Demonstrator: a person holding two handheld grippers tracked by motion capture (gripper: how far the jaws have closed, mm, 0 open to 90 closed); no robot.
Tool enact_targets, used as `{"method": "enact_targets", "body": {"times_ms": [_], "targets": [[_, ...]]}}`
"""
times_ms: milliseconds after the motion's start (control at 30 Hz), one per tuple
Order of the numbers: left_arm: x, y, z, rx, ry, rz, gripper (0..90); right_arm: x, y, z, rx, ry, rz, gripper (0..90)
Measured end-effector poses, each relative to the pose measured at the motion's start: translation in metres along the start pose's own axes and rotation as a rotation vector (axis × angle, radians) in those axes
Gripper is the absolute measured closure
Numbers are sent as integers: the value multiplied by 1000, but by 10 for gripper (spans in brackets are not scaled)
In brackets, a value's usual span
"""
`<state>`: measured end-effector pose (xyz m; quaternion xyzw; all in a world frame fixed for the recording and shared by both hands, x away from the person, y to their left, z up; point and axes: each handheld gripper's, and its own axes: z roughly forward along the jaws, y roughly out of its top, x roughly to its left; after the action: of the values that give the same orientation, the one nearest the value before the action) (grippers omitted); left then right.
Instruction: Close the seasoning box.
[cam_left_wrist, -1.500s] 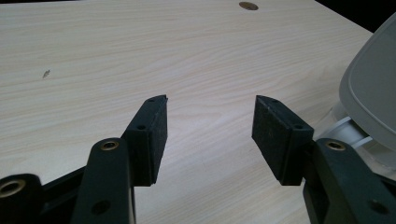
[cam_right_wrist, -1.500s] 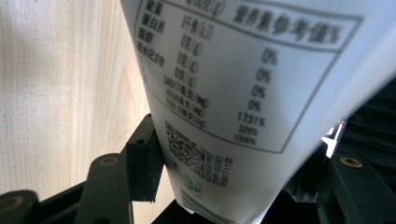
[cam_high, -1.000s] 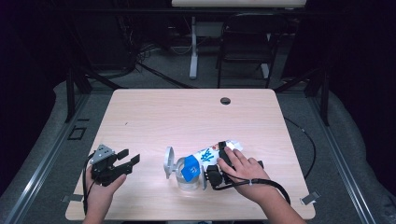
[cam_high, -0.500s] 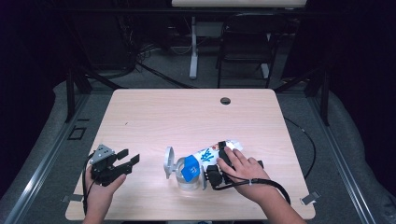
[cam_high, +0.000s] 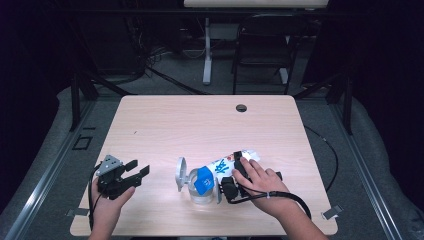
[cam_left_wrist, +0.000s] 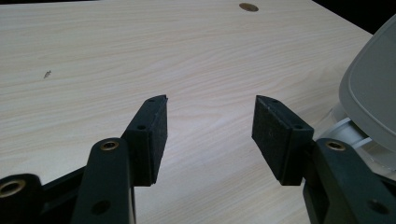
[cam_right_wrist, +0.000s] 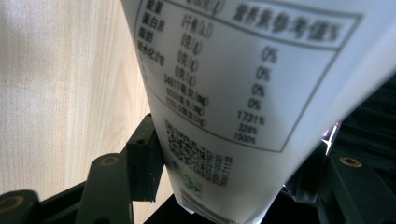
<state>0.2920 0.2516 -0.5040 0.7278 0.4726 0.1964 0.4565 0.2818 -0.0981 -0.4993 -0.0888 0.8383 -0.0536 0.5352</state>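
Right tongs (cam_right_wrist: 224, 186) around printed packet (cam_right_wrist: 252, 93)

Light wood-grain counter (cam_high: 200, 125), rounded corners, a dark round hole (cam_high: 241, 108) near the far edge. A clear jar (cam_high: 200, 192) with its grey lid (cam_high: 180, 174) flipped open stands on it near the front, right of centre. Small dark speck (cam_high: 134, 132) on the left part.
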Motion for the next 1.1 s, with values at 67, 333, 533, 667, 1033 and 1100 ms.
{"method": "enact_targets", "body": {"times_ms": [67, 333, 533, 667, 1033, 1100], "targets": [[0, 0, 0, 0, 0, 0, 458, 0, 0, 0, -1, 1, 0, 409], [0, 0, 0, -1, -1, 0, 458, 0, 0, 0, -3, -1, -4, 409], [0, 0, 0, 0, 0, 0, 458, -1, 0, 0, 4, -5, -13, 409], [0, 0, 0, 0, -1, 2, 458, -1, 0, 0, 4, -6, -16, 409], [0, 0, 0, 0, -1, 2, 458, -1, 0, 0, 6, -5, -17, 411], [0, 0, 0, 1, -1, 2, 458, -1, 0, 0, 5, -6, -18, 411]]}}
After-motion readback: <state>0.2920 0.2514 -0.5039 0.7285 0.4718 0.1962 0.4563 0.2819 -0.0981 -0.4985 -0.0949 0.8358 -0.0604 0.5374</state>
